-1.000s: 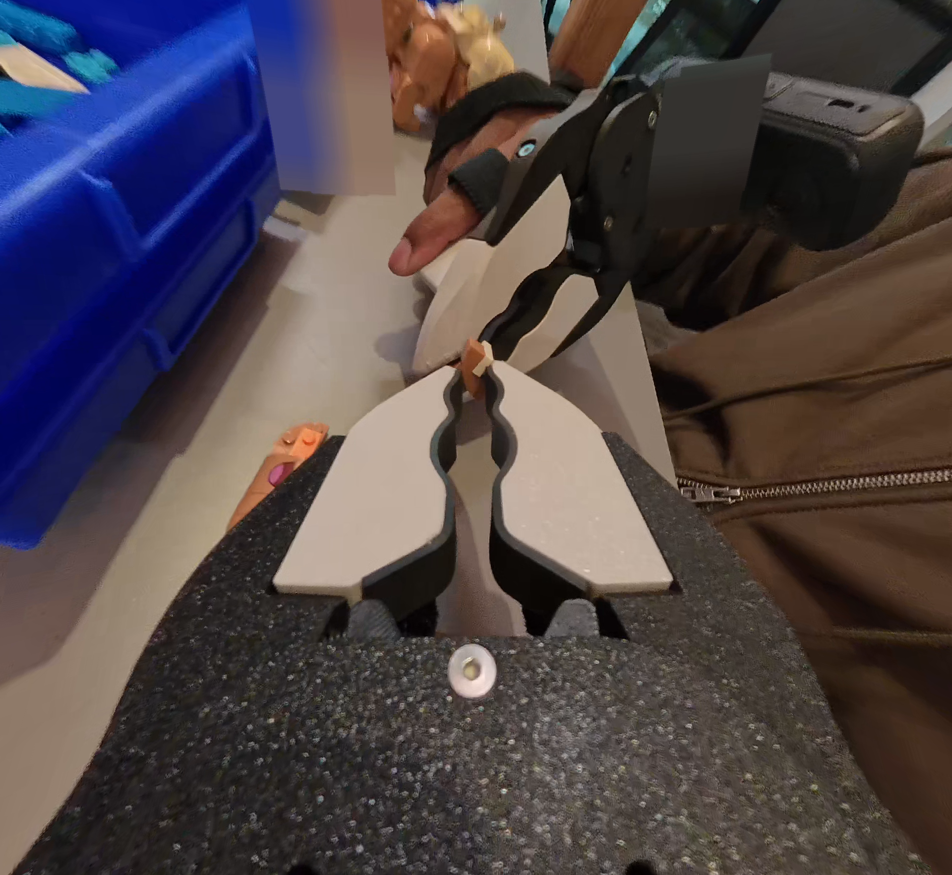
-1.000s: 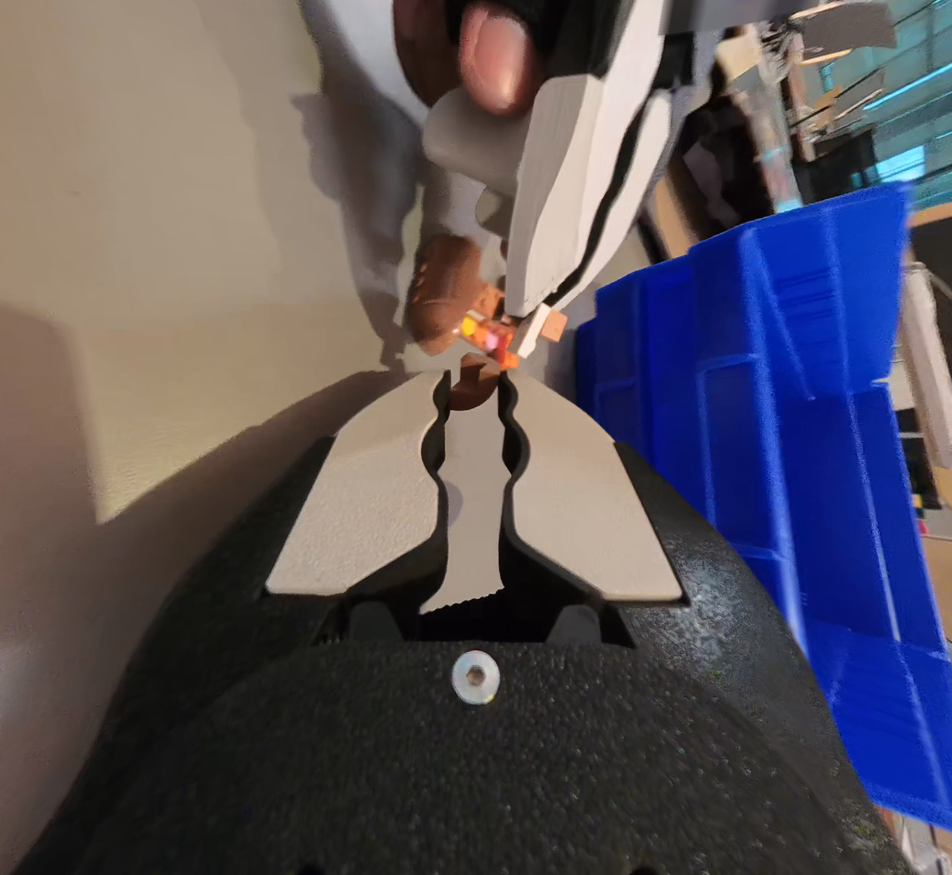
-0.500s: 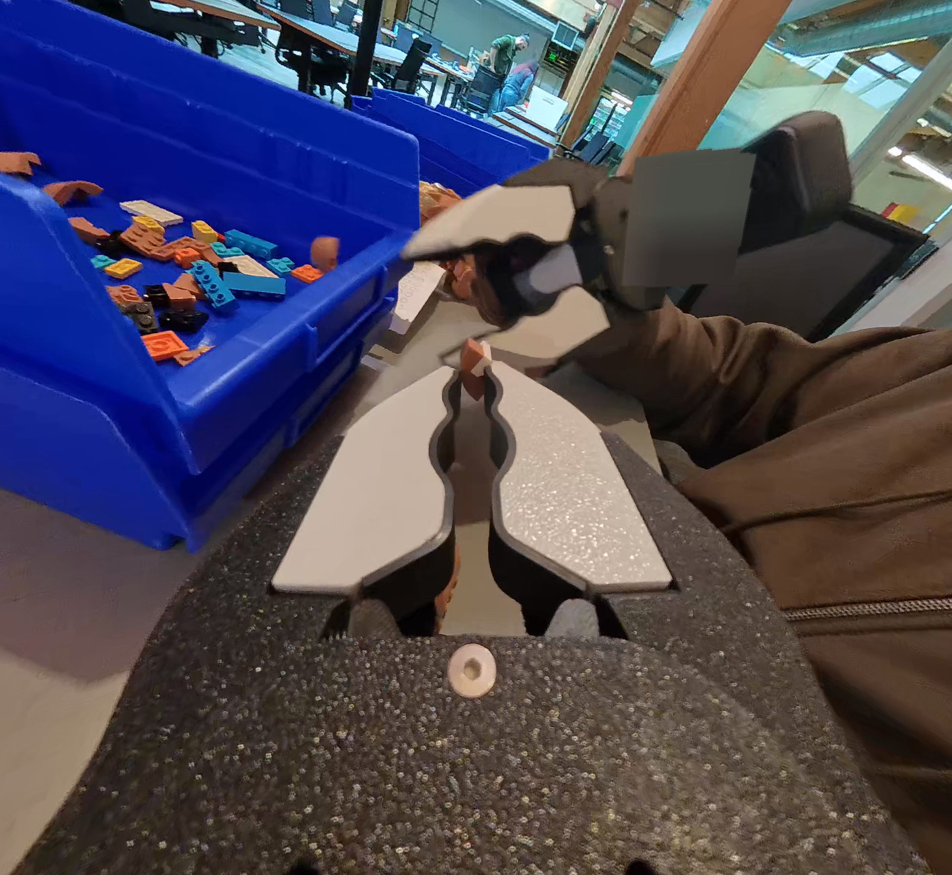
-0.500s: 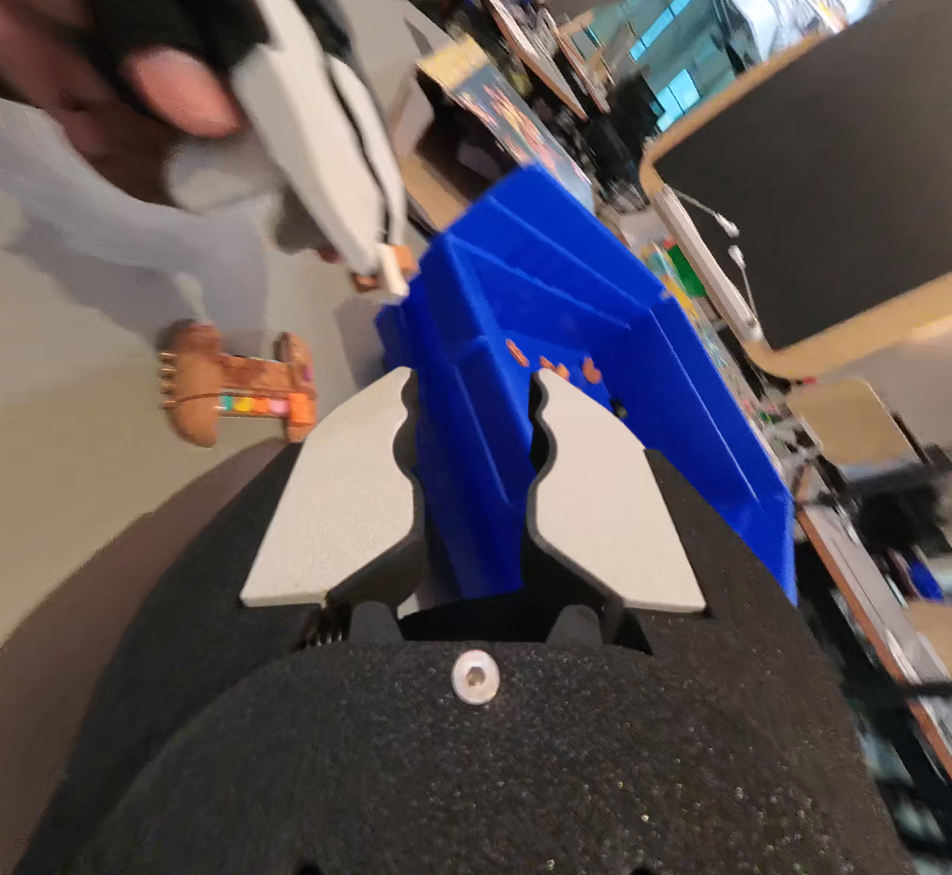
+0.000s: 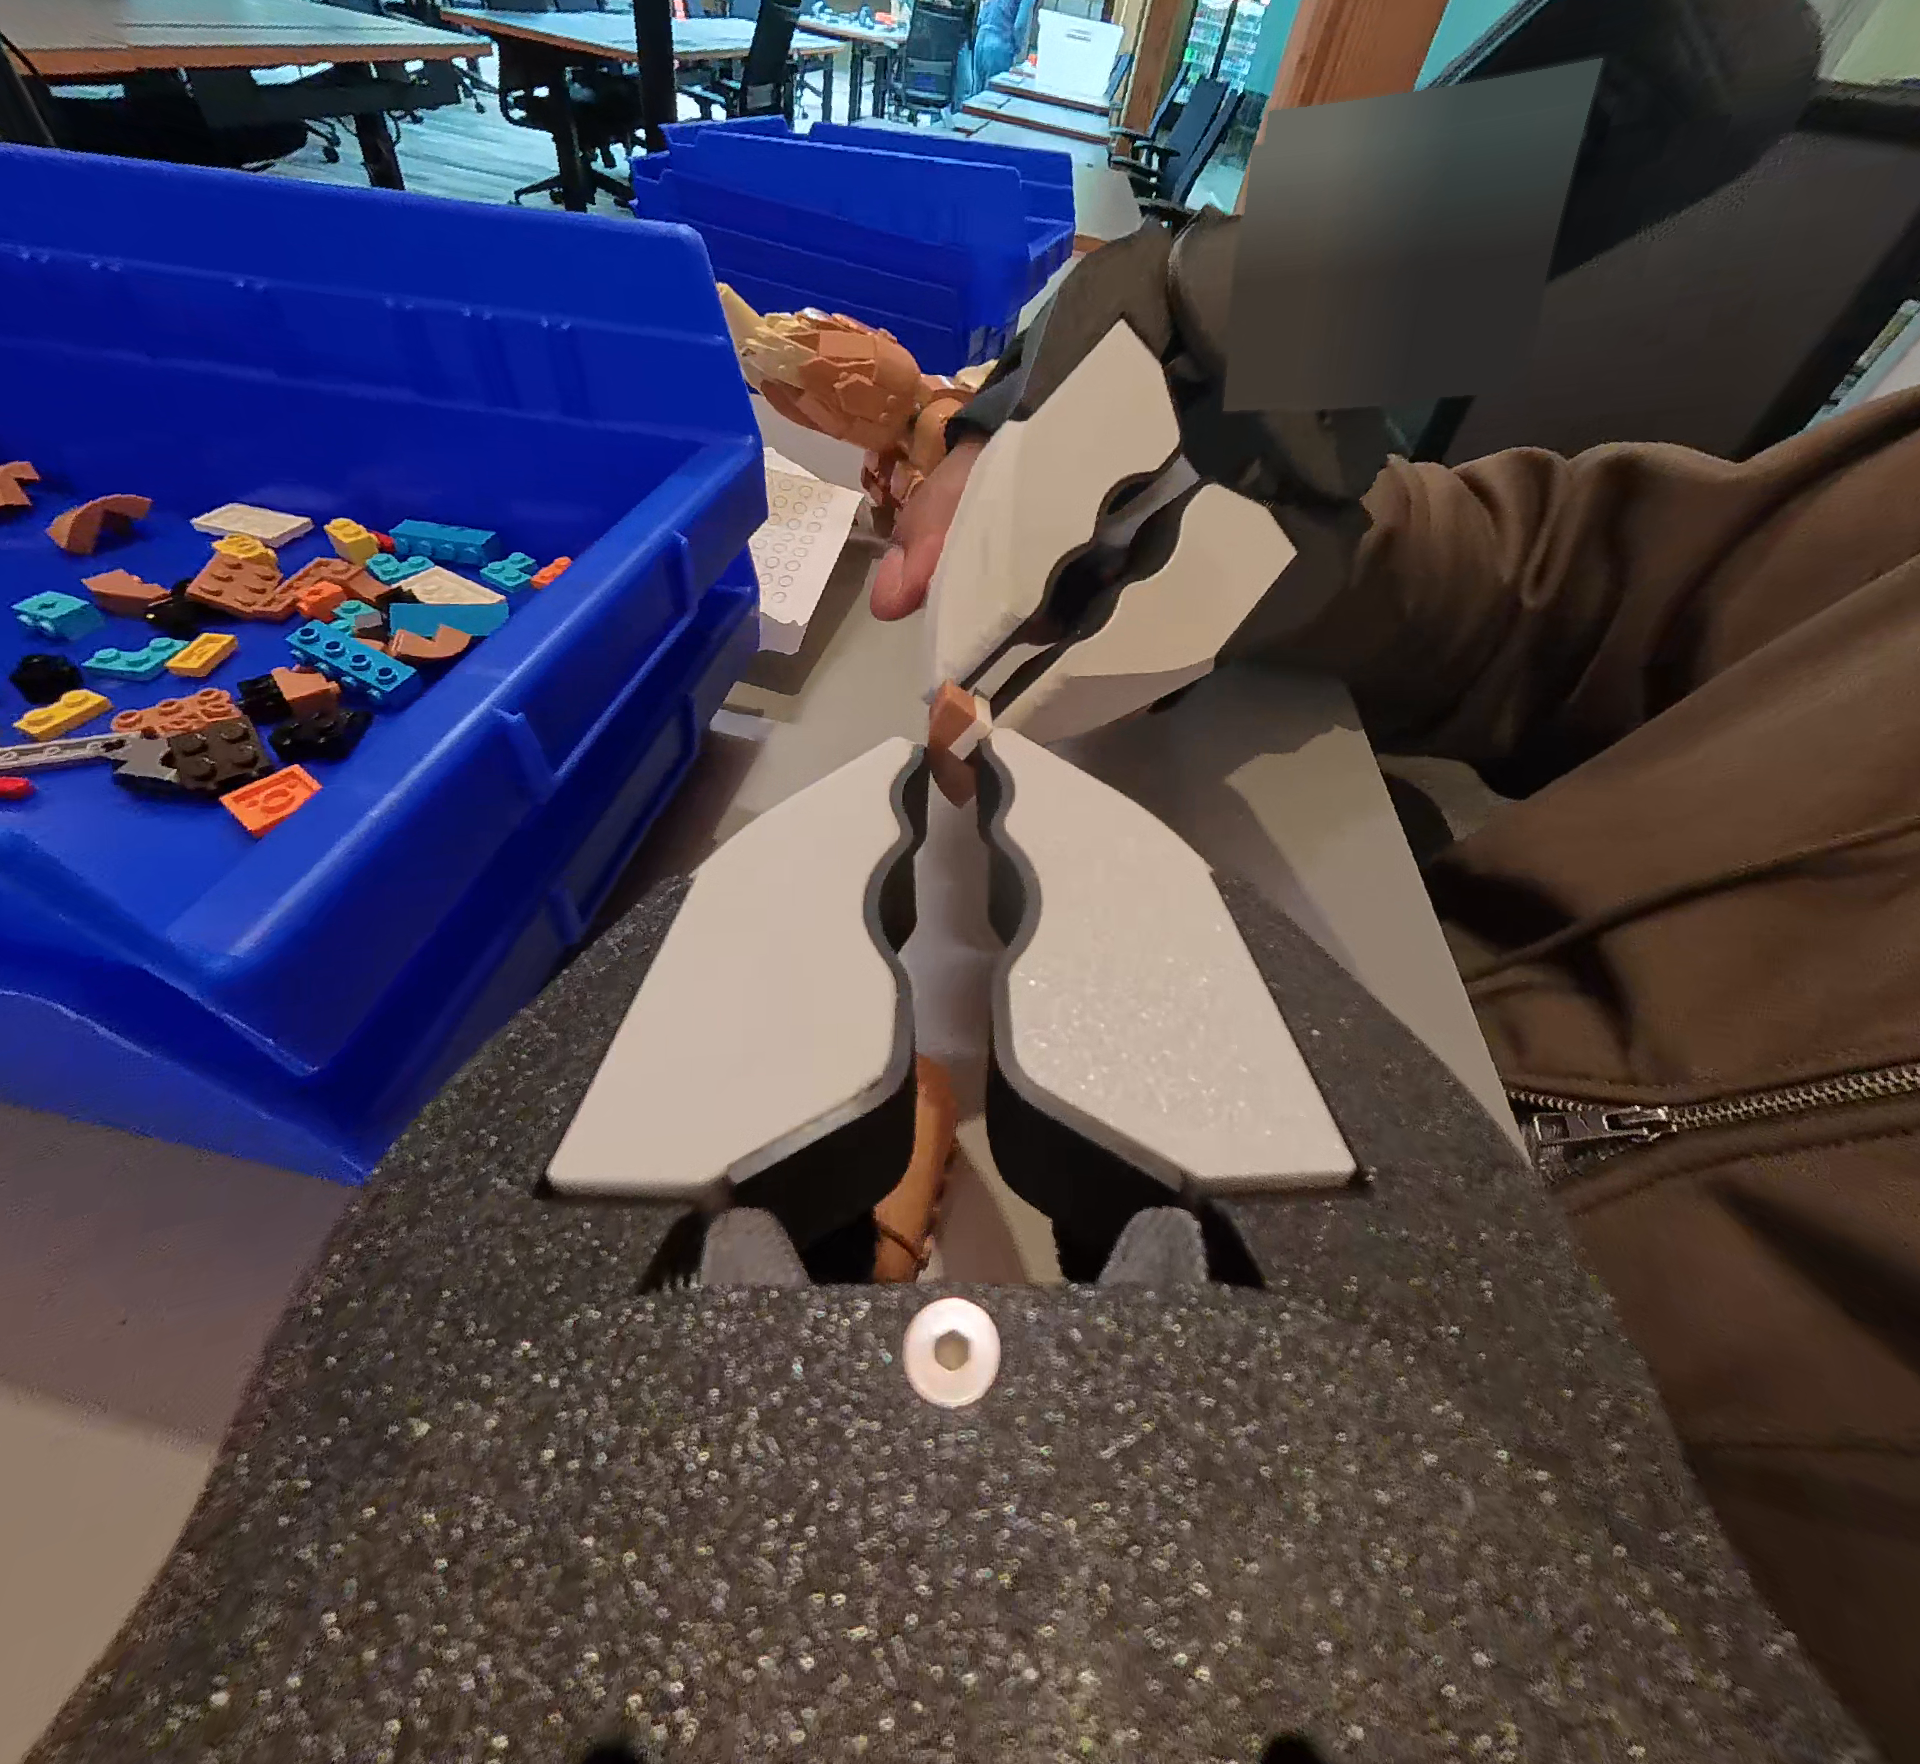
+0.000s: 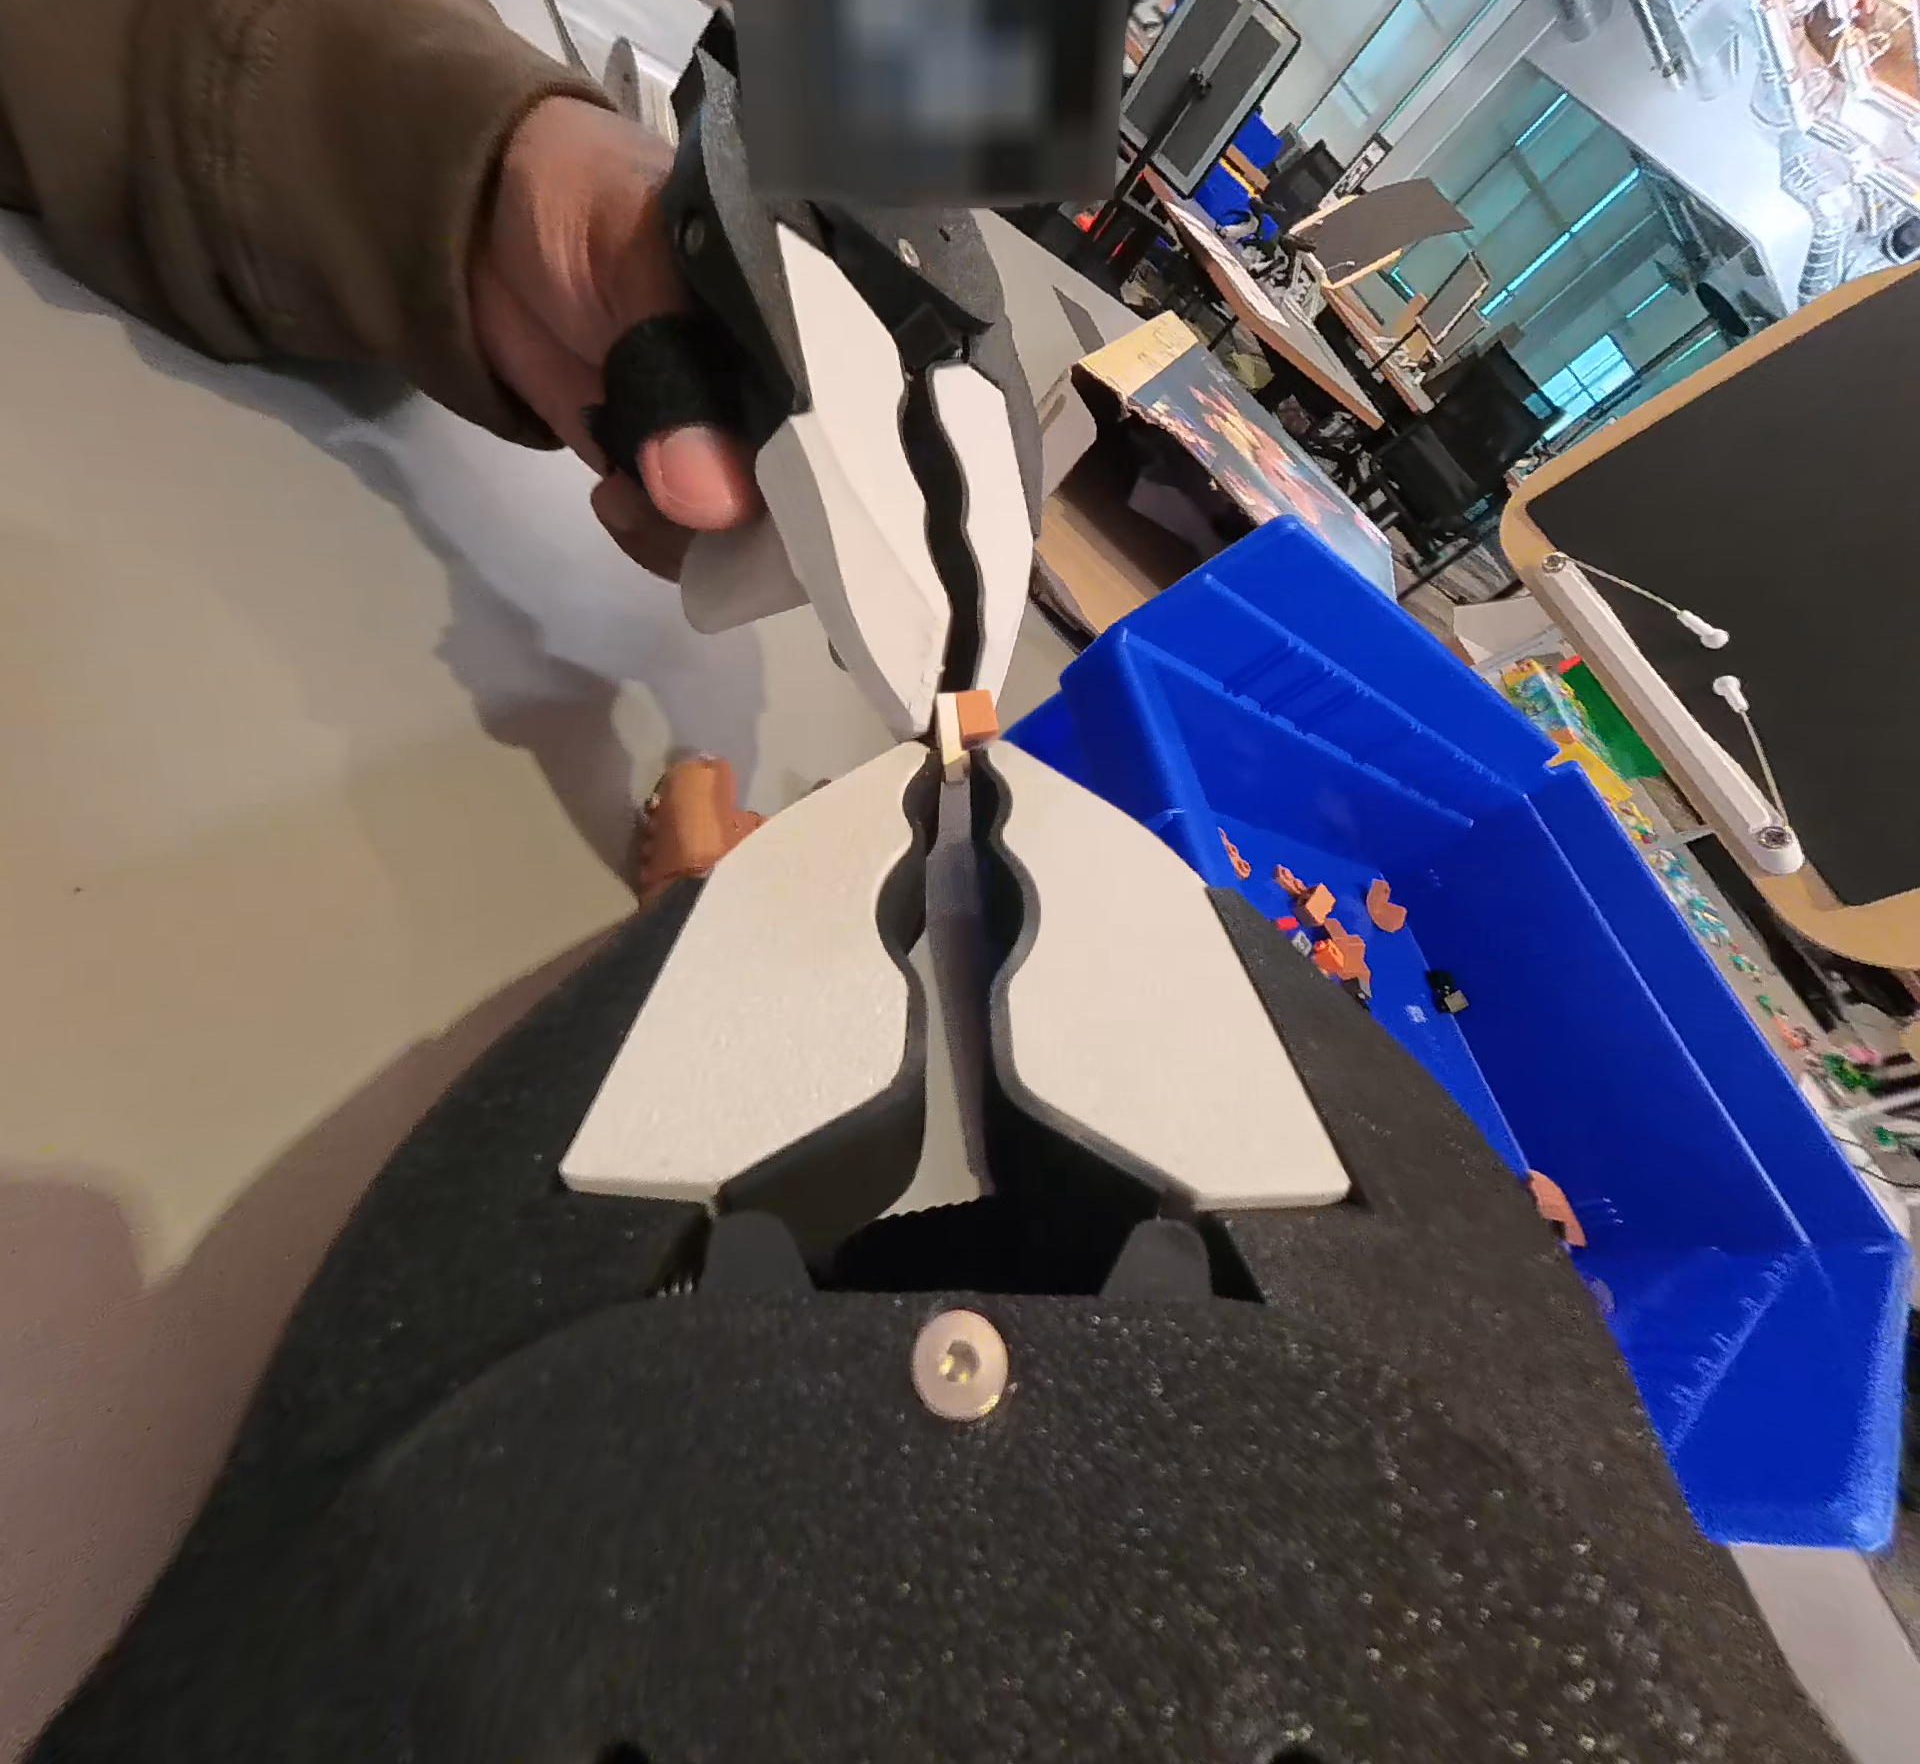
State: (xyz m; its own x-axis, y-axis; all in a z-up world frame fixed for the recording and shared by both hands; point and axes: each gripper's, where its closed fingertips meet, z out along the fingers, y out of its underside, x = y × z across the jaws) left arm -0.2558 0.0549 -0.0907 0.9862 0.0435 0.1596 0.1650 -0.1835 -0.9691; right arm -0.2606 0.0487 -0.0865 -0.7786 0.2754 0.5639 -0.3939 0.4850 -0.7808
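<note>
Looking along the left gripper [image 5: 951,764], I see its jaws drawn close together and pinching a small brick piece [image 5: 954,740], brown with a pale plate on one side, right at the fingertips. The right gripper [image 5: 971,680] comes in from the far side, tip to tip with mine. Its jaws are narrowed to a thin slit, and its points sit on the same piece.

From the right gripper [image 6: 956,764], the pale plate dips between my fingertips while the brown block stands just above them. The left gripper [image 6: 961,691] bears down on it from above. I judge that both tools are clamped on the piece, which is held in the air above the grey table [image 6: 260,675].

A brown built part [image 6: 696,821] lies on the table just below the meeting point. A blue bin [image 5: 582,675] holding loose bricks [image 5: 260,592] stands near, and a brown brick figure [image 5: 862,384] sits behind it.
</note>
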